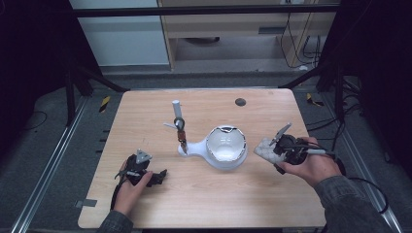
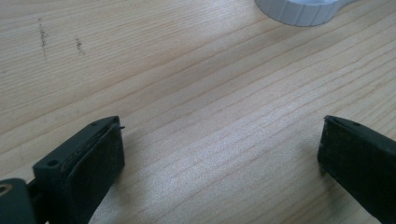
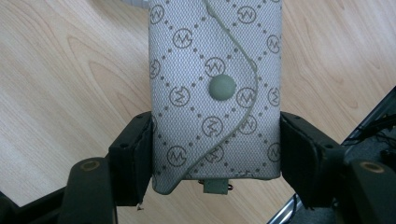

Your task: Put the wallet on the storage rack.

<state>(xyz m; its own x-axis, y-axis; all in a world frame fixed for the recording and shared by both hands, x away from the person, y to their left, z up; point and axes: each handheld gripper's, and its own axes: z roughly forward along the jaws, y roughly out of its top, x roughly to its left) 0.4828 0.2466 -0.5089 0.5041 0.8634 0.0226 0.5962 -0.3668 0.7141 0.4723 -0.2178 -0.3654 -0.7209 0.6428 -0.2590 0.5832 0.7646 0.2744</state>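
While the right gripper (image 3: 215,154) pinches a grey patterned pouch (image 3: 215,88) between its 2 jaws, the left gripper (image 2: 219,154) rests with its jaws spread wide over bare wood, holding nothing. From the high view, the pouch (image 1: 265,149) sits near the right edge of the tabletop (image 1: 145,116), just beside a white bowl (image 1: 226,148) at the centre. A snap button shows on the pouch flap, which faces up. The right gripper (image 1: 277,151) is held by a hand coming from the near right corner. A small stand (image 1: 180,131) with an upright white post rises just left of the bowl. The left gripper (image 1: 158,175) lies toward the near left corner, well apart from the pouch.
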